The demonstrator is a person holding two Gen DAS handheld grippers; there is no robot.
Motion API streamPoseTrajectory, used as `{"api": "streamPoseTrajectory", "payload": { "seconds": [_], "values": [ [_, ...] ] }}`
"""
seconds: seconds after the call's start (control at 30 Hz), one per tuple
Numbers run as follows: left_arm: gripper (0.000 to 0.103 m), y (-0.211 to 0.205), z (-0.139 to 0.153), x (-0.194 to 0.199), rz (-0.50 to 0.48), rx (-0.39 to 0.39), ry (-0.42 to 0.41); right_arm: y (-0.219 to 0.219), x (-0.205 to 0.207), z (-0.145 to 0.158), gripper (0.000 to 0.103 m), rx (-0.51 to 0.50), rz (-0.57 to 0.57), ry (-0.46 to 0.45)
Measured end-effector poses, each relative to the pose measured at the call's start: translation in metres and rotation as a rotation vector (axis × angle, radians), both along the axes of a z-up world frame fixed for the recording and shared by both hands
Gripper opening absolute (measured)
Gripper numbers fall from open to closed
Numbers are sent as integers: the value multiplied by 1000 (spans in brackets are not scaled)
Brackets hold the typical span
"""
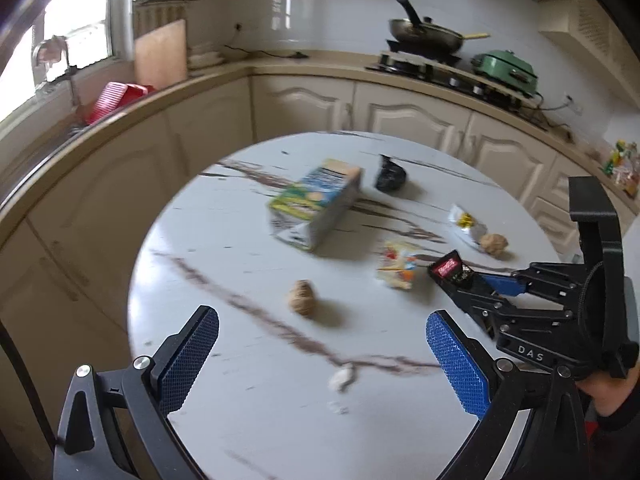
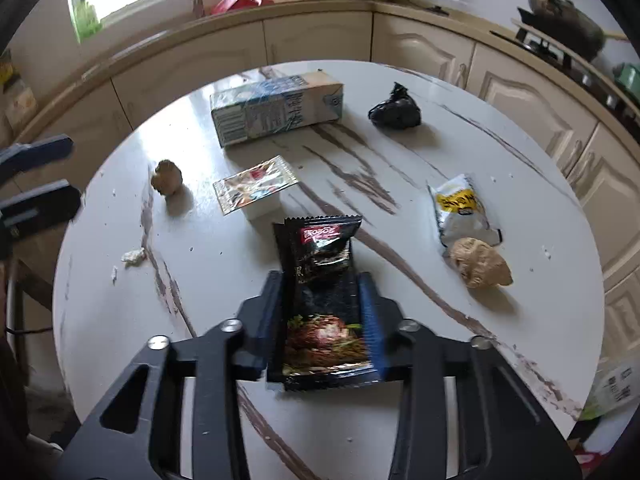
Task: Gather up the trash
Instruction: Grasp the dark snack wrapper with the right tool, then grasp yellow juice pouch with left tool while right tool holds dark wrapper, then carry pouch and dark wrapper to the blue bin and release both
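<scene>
the right gripper [image 2: 322, 280] pinches a black snack wrapper [image 2: 320, 280] between its pads, held just above the desk [image 2: 400, 420]. the left gripper [image 1: 322, 354] hangs spread and empty over the near edge. so 1 piece is in hand and most of the trash looks still to be collected: a white scrap [image 1: 342, 378], 2 crumpled brown paper balls [image 1: 302, 298] [image 2: 478, 262], a foil sachet [image 2: 256, 190], a white-and-yellow wrapper [image 2: 460, 208], a carton [image 2: 276, 110] lying on its side and a black bag [image 2: 396, 110] farthest off. no bin shows. the desk is round, white with brown veins, speckled with crumbs. beyond it run cream cabinets [image 1: 416, 116], a stove with a pan [image 1: 426, 36] and a window [image 1: 76, 20].
</scene>
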State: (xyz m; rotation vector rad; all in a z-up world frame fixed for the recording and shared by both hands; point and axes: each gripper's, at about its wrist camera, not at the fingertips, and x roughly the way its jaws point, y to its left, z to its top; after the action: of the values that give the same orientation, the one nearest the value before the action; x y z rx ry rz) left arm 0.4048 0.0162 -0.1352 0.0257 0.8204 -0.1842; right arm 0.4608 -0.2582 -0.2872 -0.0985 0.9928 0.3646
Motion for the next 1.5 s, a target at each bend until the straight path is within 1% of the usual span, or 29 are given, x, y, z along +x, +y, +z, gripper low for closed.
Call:
{"api": "streamPoseTrajectory", "payload": {
  "seconds": [0.1,0.2,0.3,0.4,0.47,0.5,0.57,0.63,0.67,0.7,0.73,0.77,0.83,0.93,1.03,1.17,1.27,1.37,1.5],
  "values": [
    [102,-12,-2,22,-37,4,21,-13,-6,2,14,22,-28,-25],
    [102,-28,-10,43,-67,32,40,-29,-13,3,10,80,-64,-41],
    [101,-44,-20,65,-101,67,41,-48,-17,3,10,144,-104,-42],
    [95,-53,-33,87,-107,84,60,-59,-19,2,10,189,-127,-44],
    [84,-55,-43,100,-104,96,80,-62,-20,1,10,212,-136,-46],
    [81,-54,-48,109,-93,107,91,-63,-20,1,10,213,-141,-43],
    [64,-59,-59,118,-85,108,115,-64,-20,1,10,225,-152,-45],
    [60,-61,-63,124,-90,82,128,-64,-19,1,10,243,-152,-44],
    [53,-59,-63,126,-93,72,124,-63,-19,2,10,245,-152,-53],
    [49,-61,-63,128,-93,74,120,-62,-19,2,10,248,-148,-53],
    [34,-60,-63,128,-104,67,116,-61,-19,2,10,253,-144,-53],
    [26,-62,-63,127,-104,58,114,-60,-20,4,10,257,-143,-62],
    [26,-62,-63,122,-108,47,118,-59,-20,5,10,268,-140,-64],
    [26,-57,-57,109,-98,32,96,-57,-23,8,10,283,-136,-70],
    [26,-56,-42,87,-107,10,74,-56,-31,14,10,289,-129,-84],
    [26,-59,-19,56,-120,-1,21,-61,-46,29,10,309,-133,-115],
    [26,-73,-1,30,-146,5,-22,-69,-61,42,10,314,-142,-147],
    [26,-89,11,11,-183,4,-42,-85,-83,56,10,321,-167,-183],
    [26,-130,22,-17,-248,15,-56,-119,-114,65,10,332,-223,-220]
  ]
}}
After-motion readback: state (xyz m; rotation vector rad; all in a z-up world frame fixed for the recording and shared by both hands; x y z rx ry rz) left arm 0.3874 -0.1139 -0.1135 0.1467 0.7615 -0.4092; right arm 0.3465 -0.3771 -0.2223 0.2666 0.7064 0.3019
